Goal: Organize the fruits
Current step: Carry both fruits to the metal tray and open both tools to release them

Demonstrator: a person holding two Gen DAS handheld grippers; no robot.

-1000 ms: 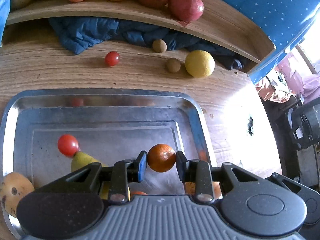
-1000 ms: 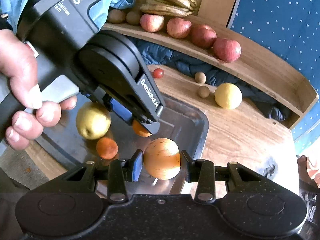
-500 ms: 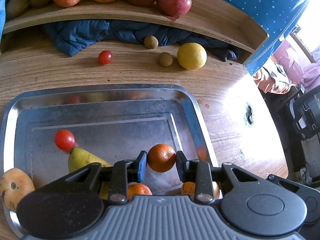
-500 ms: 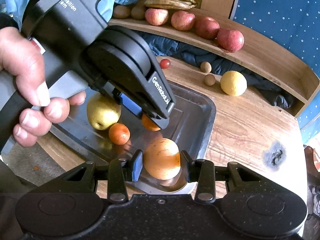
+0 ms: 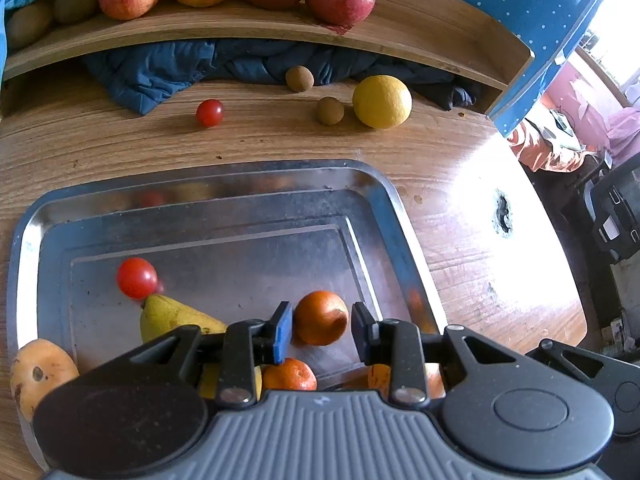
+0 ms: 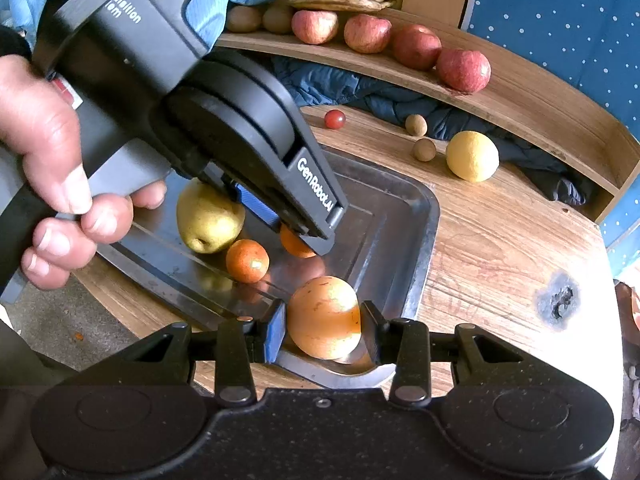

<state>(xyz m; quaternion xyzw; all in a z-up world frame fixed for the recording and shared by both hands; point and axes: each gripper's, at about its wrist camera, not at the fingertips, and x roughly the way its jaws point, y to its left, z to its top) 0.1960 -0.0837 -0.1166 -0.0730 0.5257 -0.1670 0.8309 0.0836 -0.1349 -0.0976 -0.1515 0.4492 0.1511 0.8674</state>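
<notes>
Left gripper (image 5: 322, 330) angled down over the metal tray (image 5: 224, 184), fingers parted slightly wider than the orange (image 5: 321, 317) between them at lower centre. Right gripper (image 6: 324, 334) low at the tray's near corner, clamped on a tan fruit (image 6: 325, 316).

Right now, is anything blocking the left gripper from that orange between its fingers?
Nothing visible does. The orange sits between the open left gripper fingers, small gaps either side, on the metal tray.
</notes>
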